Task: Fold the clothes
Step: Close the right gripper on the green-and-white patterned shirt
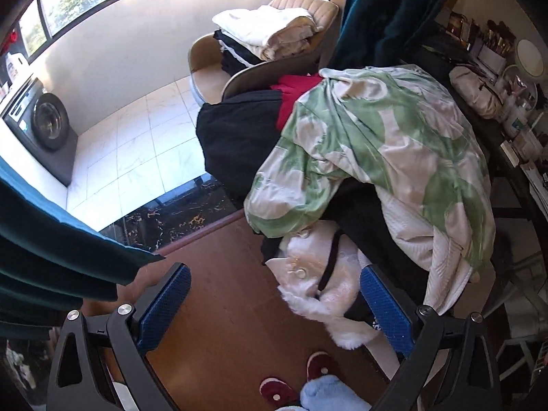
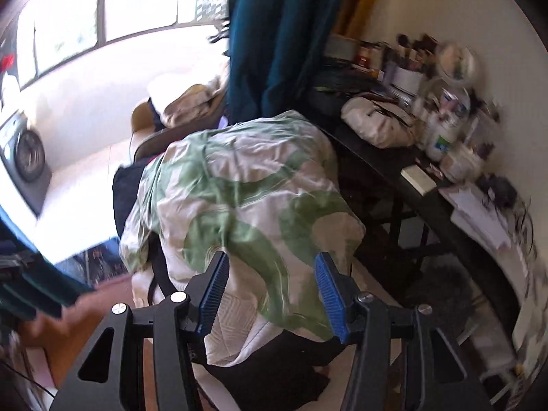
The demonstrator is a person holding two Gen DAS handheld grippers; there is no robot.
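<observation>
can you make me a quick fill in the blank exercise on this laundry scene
1. The sheet draped over the clothes pile is white with a ____ leaf print.
2. The washer stands under the ____.
3. Folded clothes are stacked on a ____.
4. Both the left gripper and the right gripper hold ____.

Missing words: green; window; chair; nothing
</observation>
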